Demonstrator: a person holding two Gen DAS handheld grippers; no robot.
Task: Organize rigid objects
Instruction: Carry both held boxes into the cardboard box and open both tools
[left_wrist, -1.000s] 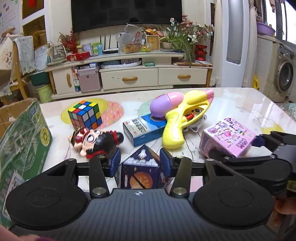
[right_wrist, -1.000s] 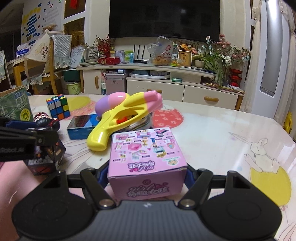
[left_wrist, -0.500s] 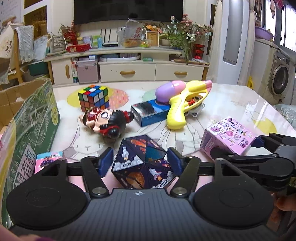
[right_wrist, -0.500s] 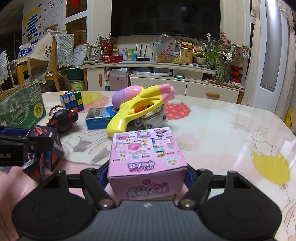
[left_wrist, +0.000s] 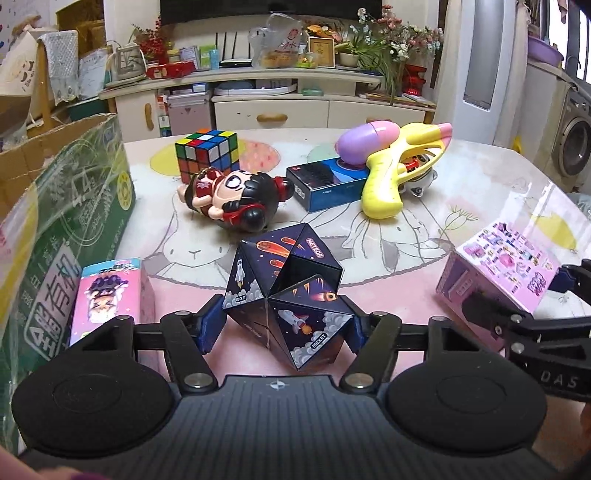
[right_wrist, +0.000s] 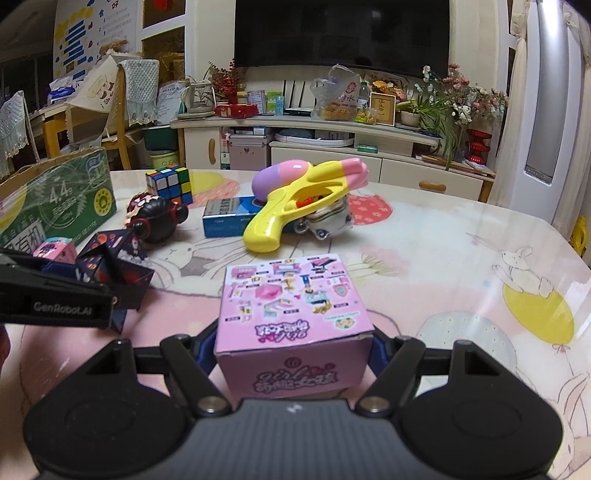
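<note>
Your left gripper (left_wrist: 286, 328) is closing around the space-print folding cube (left_wrist: 286, 295), pads seemingly touching its sides, low over the table (left_wrist: 424, 236) near the open green carton (left_wrist: 70, 221), the likely bin. Your right gripper (right_wrist: 293, 354) clamps the pink toy box (right_wrist: 293, 325) squarely, lifted and ready to go.

Puzzle cubes I see: one Rubik's cube (left_wrist: 207, 155), one space-print folding cube (left_wrist: 286, 299)
Pink boxes: two (right_wrist: 293, 325) (left_wrist: 110, 295)
Blue box (left_wrist: 328, 182): one
Water gun (left_wrist: 395, 166): one
Doll (left_wrist: 232, 197): one
Green carton (left_wrist: 66, 229): one
</note>
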